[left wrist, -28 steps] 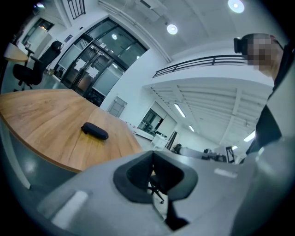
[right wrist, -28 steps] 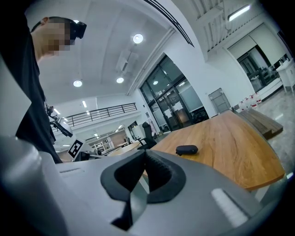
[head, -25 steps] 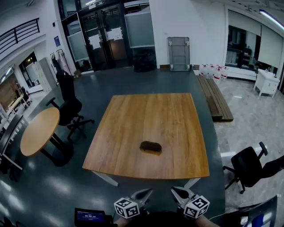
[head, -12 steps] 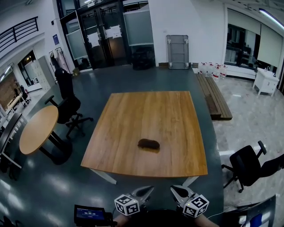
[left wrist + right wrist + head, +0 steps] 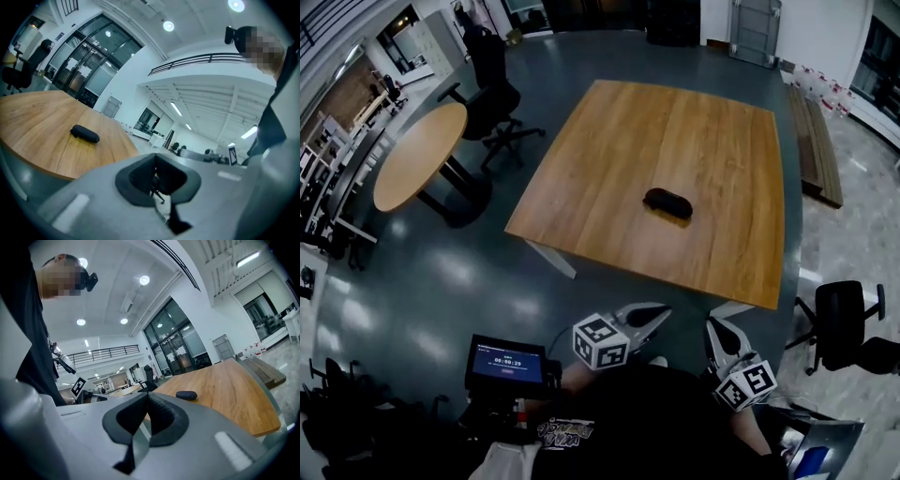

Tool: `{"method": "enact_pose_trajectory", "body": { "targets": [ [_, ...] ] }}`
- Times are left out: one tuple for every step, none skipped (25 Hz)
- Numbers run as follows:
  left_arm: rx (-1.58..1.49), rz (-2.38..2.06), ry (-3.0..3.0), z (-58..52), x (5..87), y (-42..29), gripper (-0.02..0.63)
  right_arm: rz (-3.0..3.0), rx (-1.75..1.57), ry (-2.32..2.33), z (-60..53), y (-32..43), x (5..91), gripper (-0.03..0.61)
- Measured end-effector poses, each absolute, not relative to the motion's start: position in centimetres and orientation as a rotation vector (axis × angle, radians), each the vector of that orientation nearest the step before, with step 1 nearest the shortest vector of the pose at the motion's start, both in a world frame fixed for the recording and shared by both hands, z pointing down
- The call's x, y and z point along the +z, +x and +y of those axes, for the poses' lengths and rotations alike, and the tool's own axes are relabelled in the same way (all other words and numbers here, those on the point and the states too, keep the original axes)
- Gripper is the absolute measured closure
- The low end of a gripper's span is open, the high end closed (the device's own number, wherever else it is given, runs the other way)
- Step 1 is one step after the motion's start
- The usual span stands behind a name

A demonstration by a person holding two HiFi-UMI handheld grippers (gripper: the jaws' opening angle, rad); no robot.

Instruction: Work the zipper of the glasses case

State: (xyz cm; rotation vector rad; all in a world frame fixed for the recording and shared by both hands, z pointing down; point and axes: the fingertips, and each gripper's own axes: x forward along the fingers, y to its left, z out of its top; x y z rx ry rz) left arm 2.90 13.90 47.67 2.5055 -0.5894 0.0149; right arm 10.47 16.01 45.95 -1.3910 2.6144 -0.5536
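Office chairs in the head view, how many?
2: one office chair by the round table, another right of the square table; others may be hidden.

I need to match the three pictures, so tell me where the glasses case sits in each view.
Head view: glasses case up and right of centre, on the wooden table.
Left gripper view: left of centre, at mid-height, on that table.
Right gripper view: slightly right of centre, below mid-height.
Shared landmark: the wooden table.

The glasses case is lying too far off for me to make out its zipper. My dark top is hiding most of my arms behind my left hand-held gripper and right hand-held gripper.
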Motion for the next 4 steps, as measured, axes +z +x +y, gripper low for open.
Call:
{"method": "enact_pose_trajectory", "body": {
  "targets": [
    [0.017, -0.592, 2.499, 13.83, 47.70, 2.75, 0.614, 2.621, -0.556, -1.387, 15.93, 10.25, 46.01, 0.574],
    [0.017, -0.593, 2.496, 13.69, 47.71, 2.59, 0.613, 2.627, -0.553, -1.381, 15.78, 10.02, 46.05, 0.574],
    [0.017, -0.594, 2.495, 13.51, 47.71, 2.43, 0.614, 2.633, -0.547, -1.376, 15.59, 9.78, 46.05, 0.574],
    [0.017, -0.594, 2.495, 13.32, 47.71, 2.27, 0.613, 2.639, -0.540, -1.370, 15.39, 9.54, 46.05, 0.574]
  ]
}}
